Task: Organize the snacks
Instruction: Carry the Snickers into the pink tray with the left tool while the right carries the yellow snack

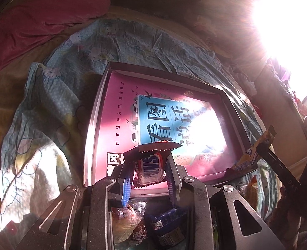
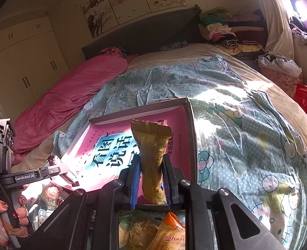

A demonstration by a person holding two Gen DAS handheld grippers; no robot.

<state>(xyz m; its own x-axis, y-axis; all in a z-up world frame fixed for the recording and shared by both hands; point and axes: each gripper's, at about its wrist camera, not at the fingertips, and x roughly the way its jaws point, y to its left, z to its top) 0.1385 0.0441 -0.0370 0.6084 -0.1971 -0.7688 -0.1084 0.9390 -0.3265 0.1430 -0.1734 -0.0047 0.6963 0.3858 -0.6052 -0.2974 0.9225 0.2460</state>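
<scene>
Midway, we judge. Left gripper [image 1: 148, 174] clamped on Snickers [image 1: 150, 167]; right gripper [image 2: 151, 179] clamped on yellow pack [image 2: 153, 156]. Both snacks held over box [image 1: 97, 112] on bed, neither set down. Box floor bare in view. More snacks [image 2: 153, 231] lie below grippers, unsorted.

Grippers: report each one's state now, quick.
Left gripper: closed on the Snickers bar, over the pink box.
Right gripper: closed on the yellow snack packet.
</scene>
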